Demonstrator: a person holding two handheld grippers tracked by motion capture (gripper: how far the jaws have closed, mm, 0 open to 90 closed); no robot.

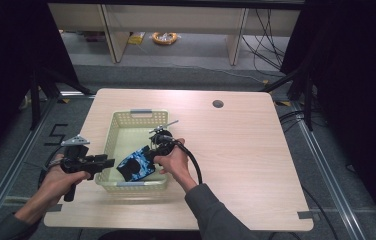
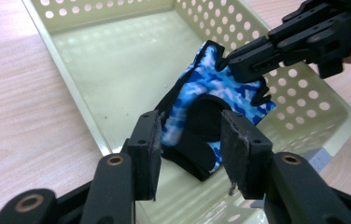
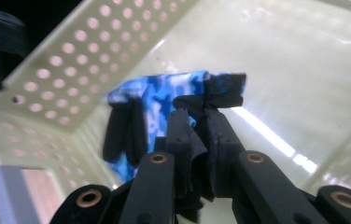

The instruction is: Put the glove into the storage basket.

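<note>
Bench (image 1: 236, 150): pale wood, with a round cable hole (image 1: 218, 103) near its far right corner.

Basket (image 1: 121, 120): cream, perforated, standing left of the bench's middle; its near wall lies close to the near edge, and a grey tab sits on each short rim.

Glove (image 1: 136, 167): blue camouflage fabric with black trim and a black palm, hanging over the near right part of the basket, above its floor and beside the perforated right wall.

Right tongs (image 1: 152, 151): closed narrowly on a black-edged corner of the glove; in the right gripper view the fabric is pinched between the two pads. The hand comes over the basket's right rim.

Left tongs (image 2: 190, 144): half open, pads clear of the cloth; the glove's lower black part lies between and just beyond the pads (image 2: 239, 149). In the high view this gripper sits at the basket's near left corner, by the bench's left edge.
</note>
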